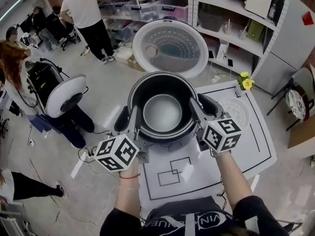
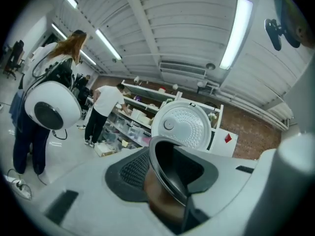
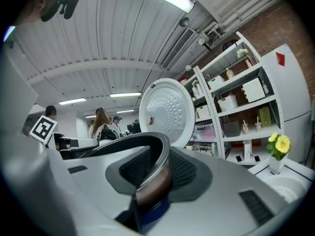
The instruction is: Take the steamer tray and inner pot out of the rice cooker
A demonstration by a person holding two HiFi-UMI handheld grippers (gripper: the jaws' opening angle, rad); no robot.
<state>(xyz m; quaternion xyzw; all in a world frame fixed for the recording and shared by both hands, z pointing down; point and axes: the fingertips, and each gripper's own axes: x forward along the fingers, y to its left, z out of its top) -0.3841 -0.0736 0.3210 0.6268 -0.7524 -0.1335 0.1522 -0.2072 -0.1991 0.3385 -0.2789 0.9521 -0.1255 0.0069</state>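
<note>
The dark inner pot with a pale bottom stands in the mouth of the rice cooker, whose white lid is tipped open behind it. My left gripper is shut on the pot's left rim and my right gripper on its right rim. In the left gripper view the black rim runs between the ribbed pads, and in the right gripper view the rim is likewise clamped. The white perforated steamer tray lies on the mat to the right of the cooker.
The cooker stands on a white mat with black outlines on a small table. A vase of yellow flowers is at its far right corner. Shelving is behind; people and a white machine are on the floor to the left.
</note>
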